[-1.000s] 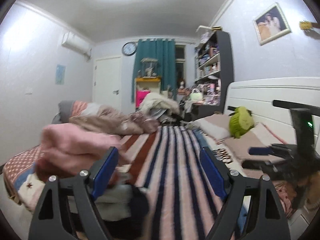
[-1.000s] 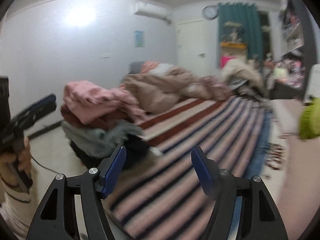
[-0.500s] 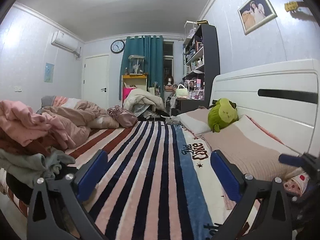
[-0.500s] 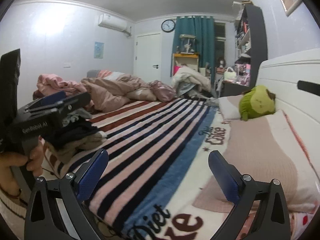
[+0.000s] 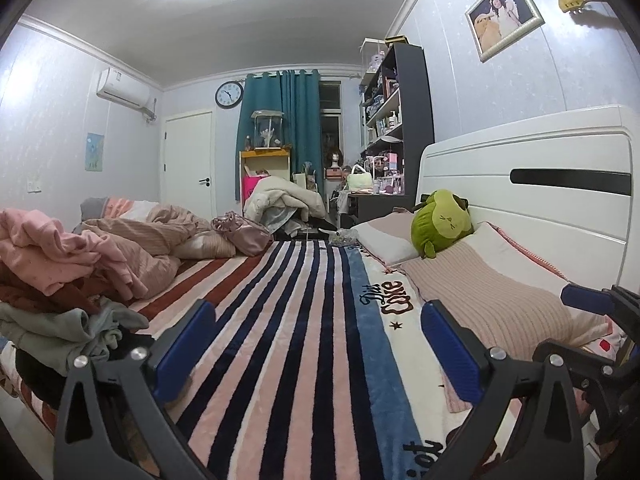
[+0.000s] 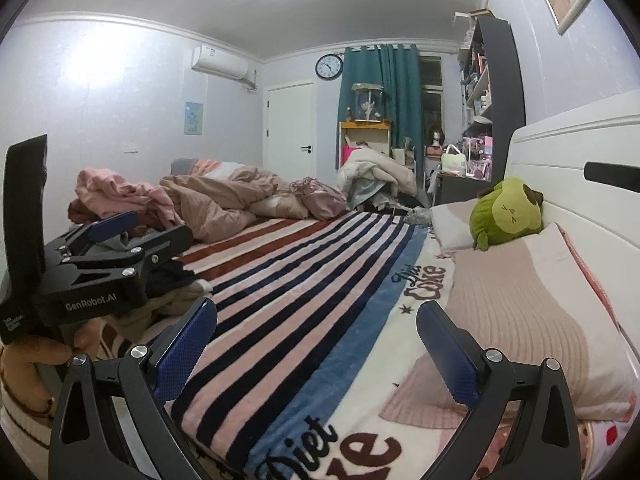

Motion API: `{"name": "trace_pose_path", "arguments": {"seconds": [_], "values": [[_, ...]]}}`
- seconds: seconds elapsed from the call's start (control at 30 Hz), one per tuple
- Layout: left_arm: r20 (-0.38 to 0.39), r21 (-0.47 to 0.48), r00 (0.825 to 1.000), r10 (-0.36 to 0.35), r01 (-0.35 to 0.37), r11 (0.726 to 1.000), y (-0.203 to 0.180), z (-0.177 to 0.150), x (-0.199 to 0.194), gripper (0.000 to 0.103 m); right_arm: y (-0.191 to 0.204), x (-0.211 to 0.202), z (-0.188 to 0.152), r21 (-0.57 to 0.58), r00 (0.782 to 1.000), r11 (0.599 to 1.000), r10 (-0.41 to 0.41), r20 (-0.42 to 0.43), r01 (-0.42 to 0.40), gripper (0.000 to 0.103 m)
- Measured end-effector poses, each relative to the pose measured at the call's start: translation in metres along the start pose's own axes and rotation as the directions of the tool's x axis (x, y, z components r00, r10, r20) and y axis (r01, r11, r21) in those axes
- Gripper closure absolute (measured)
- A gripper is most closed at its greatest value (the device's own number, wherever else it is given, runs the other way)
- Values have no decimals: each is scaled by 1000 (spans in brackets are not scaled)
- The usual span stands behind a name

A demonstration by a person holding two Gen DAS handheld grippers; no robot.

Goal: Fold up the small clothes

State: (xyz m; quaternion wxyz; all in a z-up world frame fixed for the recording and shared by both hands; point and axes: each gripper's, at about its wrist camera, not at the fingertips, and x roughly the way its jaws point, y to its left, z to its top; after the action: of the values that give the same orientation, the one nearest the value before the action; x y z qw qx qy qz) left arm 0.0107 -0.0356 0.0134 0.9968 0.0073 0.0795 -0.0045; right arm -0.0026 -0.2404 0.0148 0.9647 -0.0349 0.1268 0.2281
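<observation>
A heap of small clothes (image 5: 56, 280), pink on top with rust, grey and black pieces under it, lies at the left edge of the striped blanket (image 5: 288, 320); it also shows in the right wrist view (image 6: 120, 200). My left gripper (image 5: 316, 344) is open and empty, hovering over the blanket to the right of the heap. It also shows in the right wrist view (image 6: 120, 236), in front of the heap. My right gripper (image 6: 316, 344) is open and empty over the blanket's near end. One of its fingers (image 5: 584, 298) shows at the right of the left wrist view.
A crumpled beige duvet (image 5: 168, 236) lies behind the heap. Two pillows (image 5: 492, 292) and a green plush toy (image 5: 440, 224) sit along the white headboard (image 5: 540, 184) on the right. Shelves, a desk and more piled bedding stand at the far end.
Both grippers swung from facing the clothes heap to looking along the bed, then held almost still. Both stayed open and empty.
</observation>
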Motion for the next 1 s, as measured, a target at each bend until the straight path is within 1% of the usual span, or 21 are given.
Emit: {"name": "trace_pose_path", "arguments": {"seconds": [0.2,0.4,0.53,0.87,1.0], "values": [[-1,-18,1000,-8,8,1000,5,0,-3,1,7,1,2,-10,1000,1000,9,5,-9,3],[-7,-27,1000,5,-5,1000,6,-3,-5,1,10,4,1,-12,1000,1000,18,0,-18,3],[-20,-30,1000,-3,2,1000,7,-6,-2,1,8,4,1,8,1000,1000,28,8,-28,3],[-24,-24,999,-22,21,999,5,-8,5,1,7,5,-2,18,1000,1000,-7,8,7,3],[-24,-24,999,-26,26,999,4,-10,6,1,6,4,-2,18,1000,1000,-10,13,9,3]]}}
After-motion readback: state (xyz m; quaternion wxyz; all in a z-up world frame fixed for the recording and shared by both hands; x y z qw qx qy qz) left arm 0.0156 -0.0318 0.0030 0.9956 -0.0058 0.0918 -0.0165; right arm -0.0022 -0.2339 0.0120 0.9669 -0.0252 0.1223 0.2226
